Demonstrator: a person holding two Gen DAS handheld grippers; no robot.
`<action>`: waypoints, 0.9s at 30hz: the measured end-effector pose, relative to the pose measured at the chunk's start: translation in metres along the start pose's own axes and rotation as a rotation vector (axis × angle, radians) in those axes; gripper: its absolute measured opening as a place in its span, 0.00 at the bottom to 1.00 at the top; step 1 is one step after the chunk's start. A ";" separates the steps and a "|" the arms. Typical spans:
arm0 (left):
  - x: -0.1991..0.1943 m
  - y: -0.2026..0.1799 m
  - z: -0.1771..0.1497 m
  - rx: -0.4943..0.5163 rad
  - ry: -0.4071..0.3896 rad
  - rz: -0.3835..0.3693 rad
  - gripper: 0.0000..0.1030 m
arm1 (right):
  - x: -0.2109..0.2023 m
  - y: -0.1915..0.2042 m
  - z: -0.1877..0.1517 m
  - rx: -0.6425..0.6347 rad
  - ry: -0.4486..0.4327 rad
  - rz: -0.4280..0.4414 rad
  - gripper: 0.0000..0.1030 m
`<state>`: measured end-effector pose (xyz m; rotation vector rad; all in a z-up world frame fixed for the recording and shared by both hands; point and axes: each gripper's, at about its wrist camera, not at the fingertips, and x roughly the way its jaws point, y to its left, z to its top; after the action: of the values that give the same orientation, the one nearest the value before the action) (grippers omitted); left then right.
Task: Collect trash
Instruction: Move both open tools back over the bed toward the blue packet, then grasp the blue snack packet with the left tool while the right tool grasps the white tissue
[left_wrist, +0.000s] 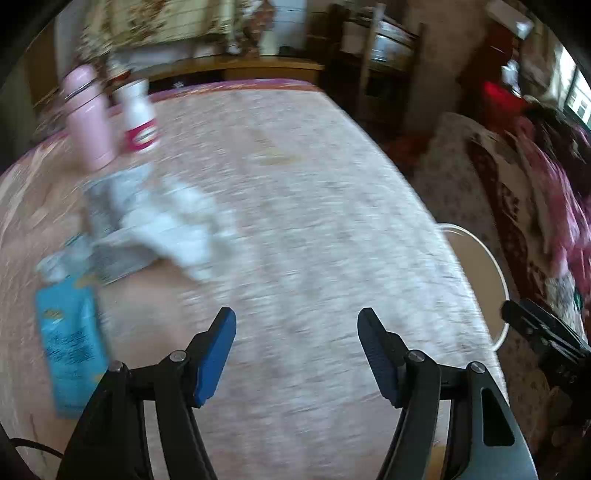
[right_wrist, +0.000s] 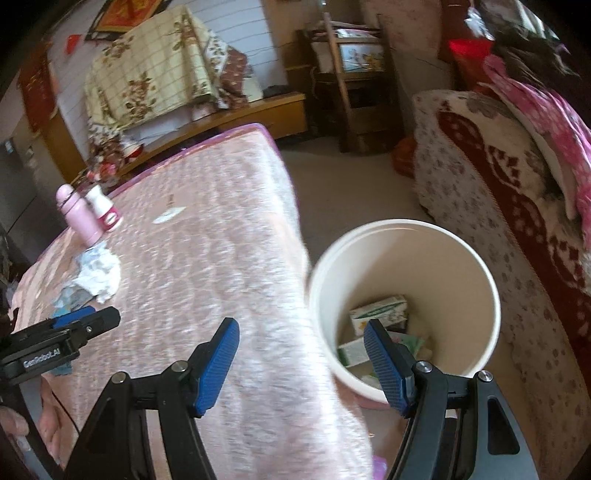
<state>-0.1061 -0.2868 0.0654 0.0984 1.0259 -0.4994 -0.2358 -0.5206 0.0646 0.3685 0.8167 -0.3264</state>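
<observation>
I see a pink-covered table (right_wrist: 221, 229) carrying a pink flask (right_wrist: 79, 214) and, just beside it, a white bottle (right_wrist: 105, 210) at the far left. A patterned sofa (right_wrist: 498, 206) stands to the right. Crumpled white paper (left_wrist: 166, 225) lies near the flask, with a blue packet (left_wrist: 70, 347) nearer me, left of my left gripper (left_wrist: 296, 354), whose jaws are spread and empty. My right gripper (right_wrist: 301, 363), likewise spread and empty, hangs over the table edge beside the cream bin (right_wrist: 476, 280), which holds green-and-white cartons (right_wrist: 380, 314).
</observation>
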 end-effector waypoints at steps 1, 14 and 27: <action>-0.002 0.015 -0.002 -0.022 0.003 0.015 0.67 | 0.001 0.007 0.000 -0.010 0.002 0.010 0.71; -0.020 0.148 -0.032 -0.214 0.045 0.180 0.67 | 0.032 0.114 -0.009 -0.154 0.082 0.140 0.71; -0.084 0.194 -0.066 -0.287 0.009 0.059 0.67 | 0.054 0.223 -0.019 -0.323 0.134 0.270 0.71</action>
<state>-0.1075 -0.0650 0.0716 -0.1237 1.0901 -0.2944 -0.1202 -0.3219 0.0549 0.1952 0.9223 0.0840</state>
